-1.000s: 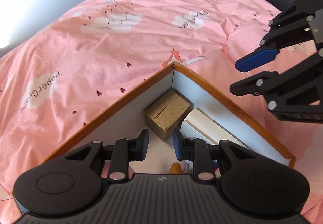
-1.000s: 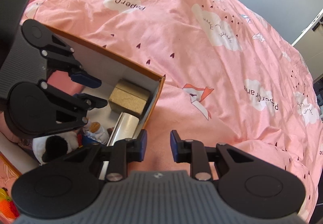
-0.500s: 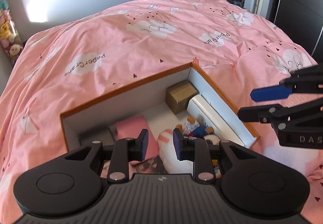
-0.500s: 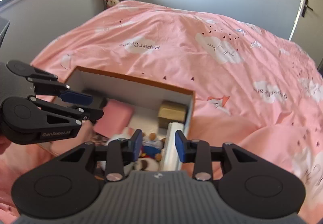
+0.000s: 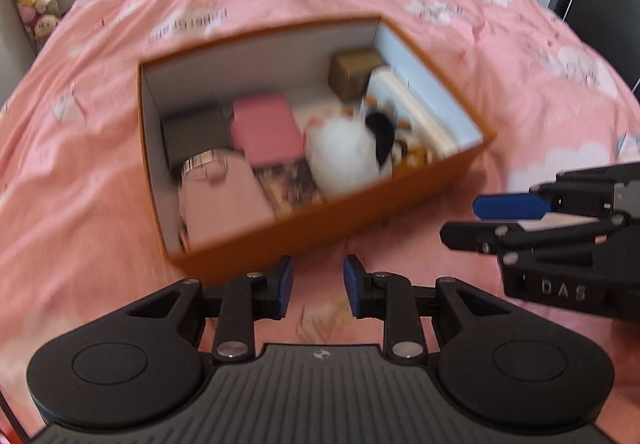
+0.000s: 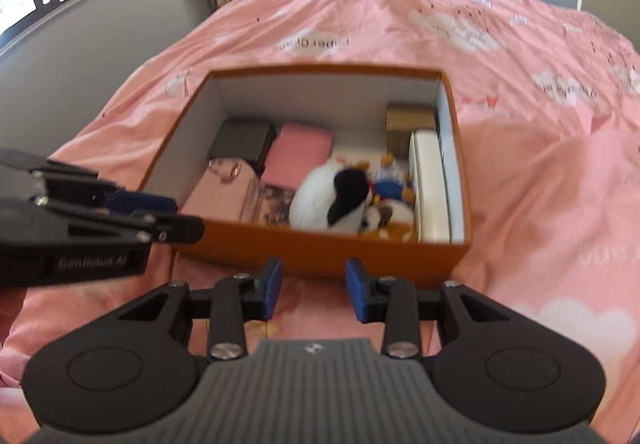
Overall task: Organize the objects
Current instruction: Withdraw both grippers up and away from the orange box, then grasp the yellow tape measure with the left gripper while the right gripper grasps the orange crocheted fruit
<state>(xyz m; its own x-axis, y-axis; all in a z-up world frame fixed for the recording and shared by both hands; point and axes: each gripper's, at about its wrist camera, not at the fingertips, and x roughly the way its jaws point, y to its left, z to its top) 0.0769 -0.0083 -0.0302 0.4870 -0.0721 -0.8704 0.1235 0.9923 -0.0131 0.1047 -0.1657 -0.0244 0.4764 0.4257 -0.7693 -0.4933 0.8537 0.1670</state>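
Right wrist view: left gripper point(image 6: 176, 214) and right gripper point(image 6: 313, 289) released, empty, near packed orange box point(image 6: 320, 250); packing looks done, next likely withdrawal.

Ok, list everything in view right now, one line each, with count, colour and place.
box: 1, orange outside, white inside, open, on the bed
bedspread: 1, pink with white clouds, under the box
dark case: 1, grey-black, far left corner of the box
pink pad: 1, pink, right of the dark case
pale pink case: 1, near left corner
brown carton: 1, tan, far right corner
white long box: 1, along the right wall
plush toy: 1, white and black, near middle
small toys: several, mixed colours, beside the plush
left tool: black with blue pads, open, empty
right tool: same, open, empty
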